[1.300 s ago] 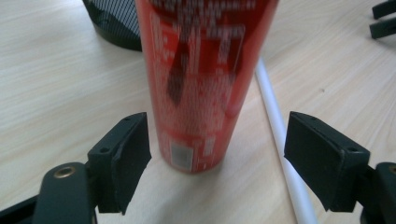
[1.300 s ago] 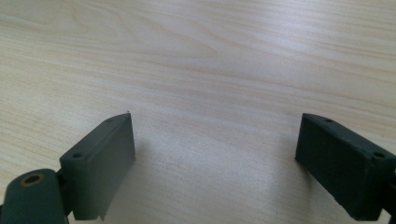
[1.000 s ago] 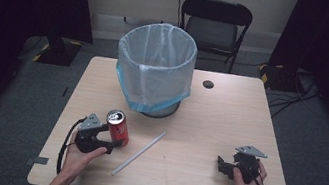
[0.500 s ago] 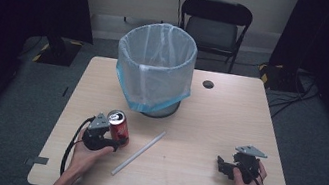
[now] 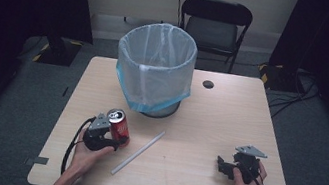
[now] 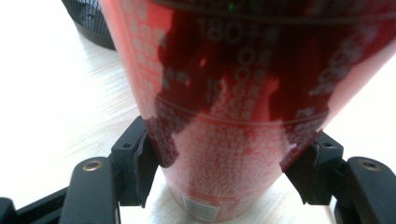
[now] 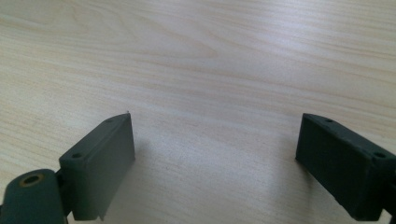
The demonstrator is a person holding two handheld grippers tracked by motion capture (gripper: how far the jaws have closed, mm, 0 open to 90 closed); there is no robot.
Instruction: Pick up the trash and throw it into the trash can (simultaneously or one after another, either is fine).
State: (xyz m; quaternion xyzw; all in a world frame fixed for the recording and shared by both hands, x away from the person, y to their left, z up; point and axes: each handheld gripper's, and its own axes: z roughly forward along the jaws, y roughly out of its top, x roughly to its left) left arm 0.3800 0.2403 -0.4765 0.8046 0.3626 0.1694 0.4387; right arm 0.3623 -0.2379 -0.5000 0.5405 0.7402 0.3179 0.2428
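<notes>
A red soda can stands upright on the wooden table, near its front left. My left gripper lies low on the table with the can between its jaws. The jaws have just been closing, and both pads now touch the can's lower sides. My right gripper rests at the front right, held by a hand. Its jaws stand wide open over bare wood with nothing between them.
A bin lined with a clear bag stands at the table's middle back, just behind the can. A white straw lies diagonally right of the can. A small dark hole marks the tabletop. A black chair stands behind the table.
The left gripper has edged in toward the can and its jaws have narrowed around it. The can, the straw and the right gripper have stayed where they were.
</notes>
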